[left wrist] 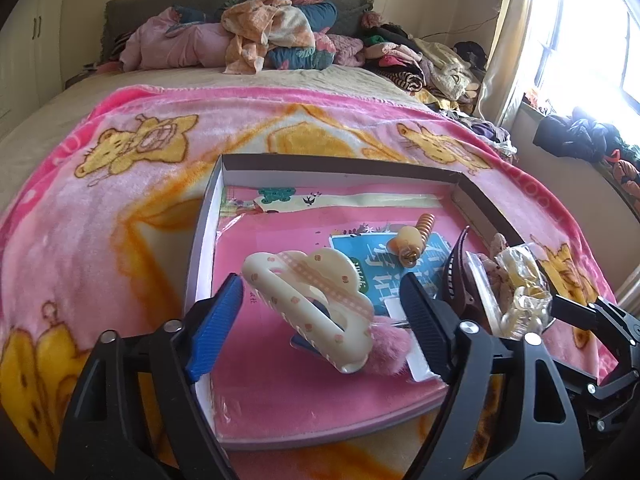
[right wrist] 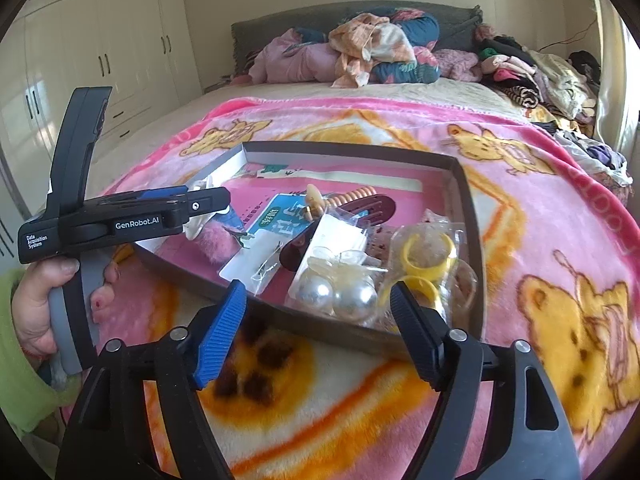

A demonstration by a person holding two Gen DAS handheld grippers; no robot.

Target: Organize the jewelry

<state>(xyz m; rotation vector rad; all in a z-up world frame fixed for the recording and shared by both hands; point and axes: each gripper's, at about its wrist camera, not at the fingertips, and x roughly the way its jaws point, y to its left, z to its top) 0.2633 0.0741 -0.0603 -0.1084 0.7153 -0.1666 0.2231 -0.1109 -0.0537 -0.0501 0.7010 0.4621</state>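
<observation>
From your left wrist, your left gripper (left wrist: 322,314) reaches over the shallow box (left wrist: 208,216) on the pink blanket (left wrist: 120,184), jaws wide on either side of the cream hair claw (left wrist: 312,304), neither pad touching it.

From your right wrist, your right gripper (right wrist: 318,320) hovers at the box's near wall, jaws wide, with the bagged pearl earrings (right wrist: 340,292) just ahead. Your left hand (right wrist: 36,304) grips its handle upright.

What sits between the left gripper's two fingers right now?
In the left wrist view, the cream hair claw clip stands between the open fingers of the left gripper, with a pink fluffy pom-pom beside it inside the shallow box.
</observation>
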